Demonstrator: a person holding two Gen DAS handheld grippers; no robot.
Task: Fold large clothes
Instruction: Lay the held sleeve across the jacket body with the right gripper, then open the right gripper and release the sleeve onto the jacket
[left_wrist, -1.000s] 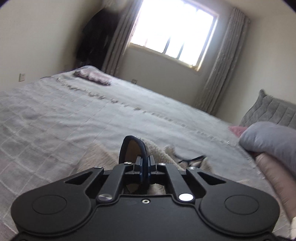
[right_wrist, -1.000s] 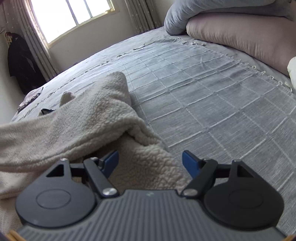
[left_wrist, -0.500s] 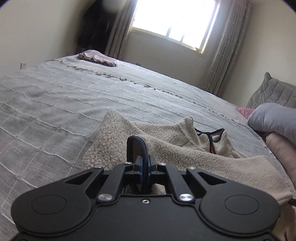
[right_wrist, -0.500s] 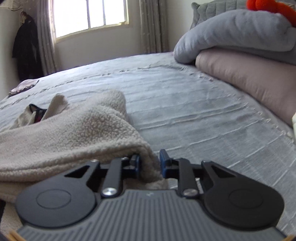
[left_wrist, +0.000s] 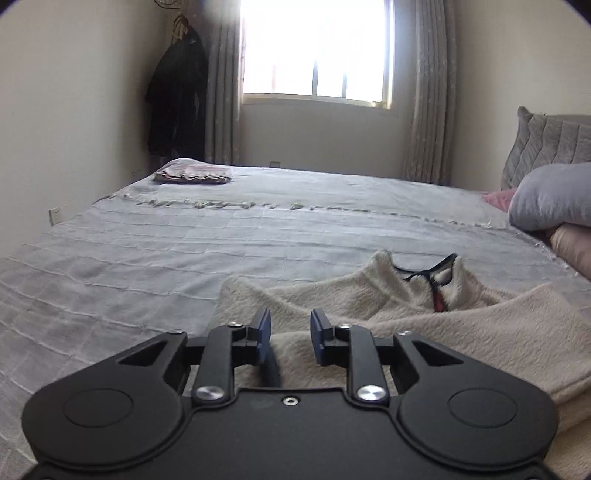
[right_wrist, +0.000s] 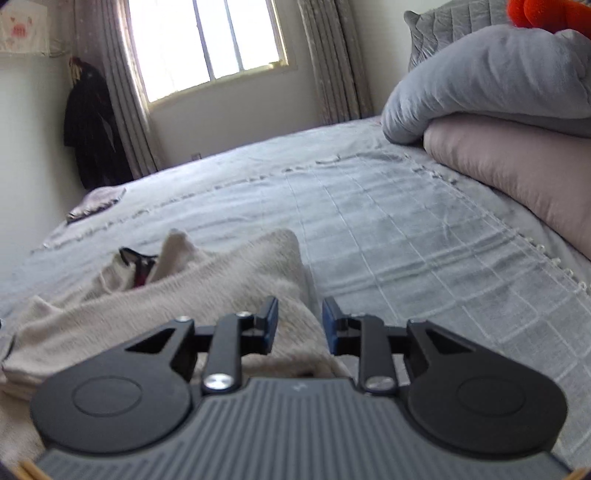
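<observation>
Left wrist view: the left gripper points low across a wide bed covered in a grey checked spread. Its blue-padded fingers stand a little apart and are opening; cream fleece shows in the gap, but the pads do not press on it. The cream fleece garment lies folded over itself on the near right part of the bed, directly under and ahead of the gripper, with its dark-trimmed collar standing up toward the far side. A small folded pinkish cloth rests near the far left corner of the bed. A grey pillow lies at the right edge on top of a pinkish one. A dark coat hangs on the wall beside the curtains of the bright window.

Right wrist view: the right gripper hovers over the right edge of the same fleece garment, which spreads to the left on the bed. Its fingers are narrowly parted and opening; fleece sits below the gap, with no clamp visible. The collar shows at left. The grey pillow is stacked on a beige pillow at right, with something orange on top.
</observation>
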